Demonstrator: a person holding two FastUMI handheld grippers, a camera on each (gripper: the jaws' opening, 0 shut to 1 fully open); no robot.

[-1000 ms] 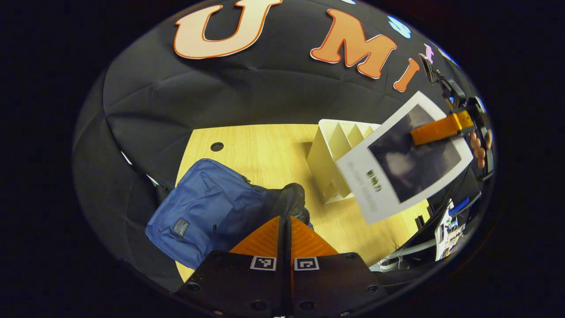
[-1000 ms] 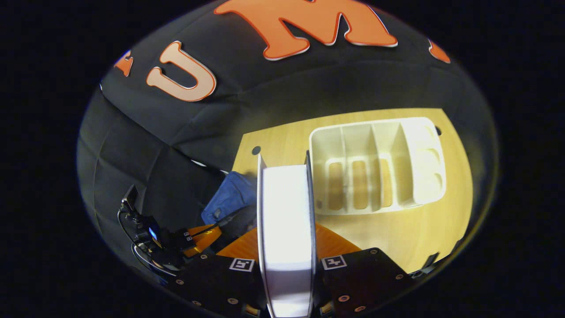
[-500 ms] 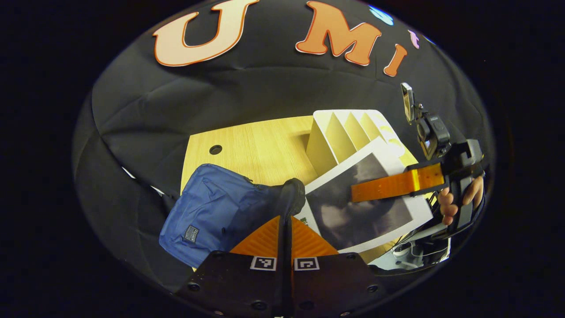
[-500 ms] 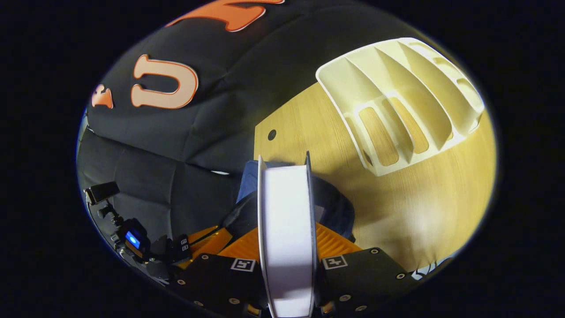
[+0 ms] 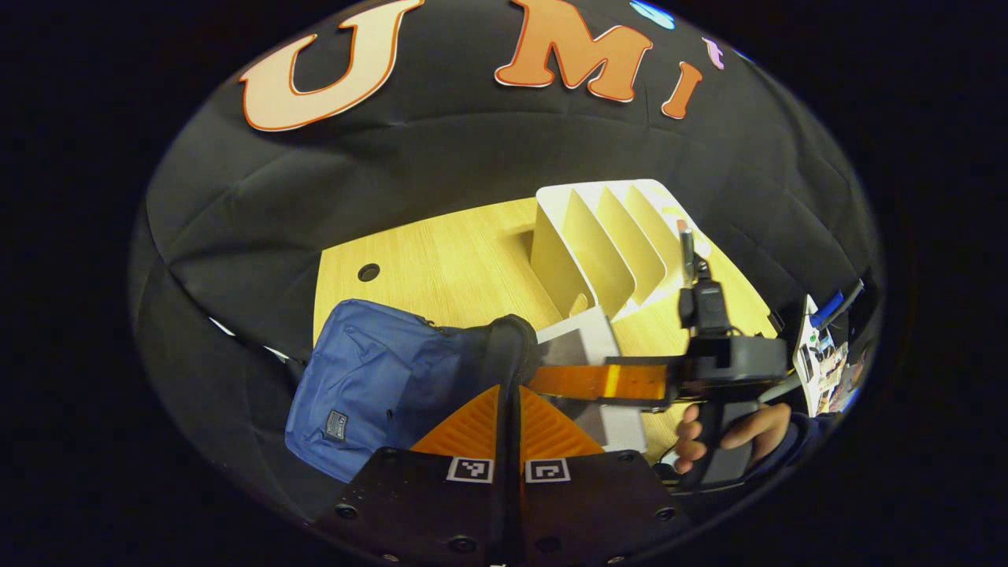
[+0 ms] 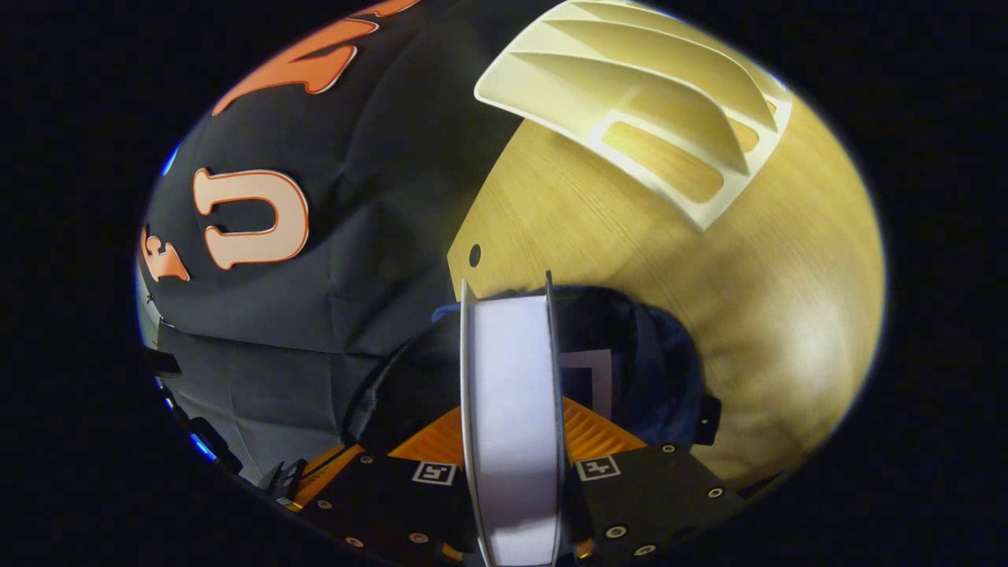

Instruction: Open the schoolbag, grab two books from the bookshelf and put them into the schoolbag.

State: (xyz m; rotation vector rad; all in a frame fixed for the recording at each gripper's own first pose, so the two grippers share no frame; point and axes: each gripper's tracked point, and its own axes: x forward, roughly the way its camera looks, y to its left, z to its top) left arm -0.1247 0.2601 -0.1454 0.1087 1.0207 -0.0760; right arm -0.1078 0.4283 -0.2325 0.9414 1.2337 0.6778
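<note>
The blue schoolbag lies at the table's left, its dark-rimmed mouth facing right. My left gripper is shut on the rim of that mouth and holds it up. My right gripper, held by a hand, is shut on a white-bordered dark book whose left end is at the bag's mouth. In the right gripper view the book's page edge stands between my right gripper's fingers, pointing into the open bag. Inside it lies a dark cover with a white border.
The white bookshelf with several slots stands on the wooden table behind and right of the bag; its slots look bare. A cable hole is in the tabletop. Cluttered items sit beyond the table's right edge.
My right gripper has carried the book down and left from above the bookshelf to the schoolbag's mouth, tilting it flatter. My left gripper has kept its hold on the bag's rim.
</note>
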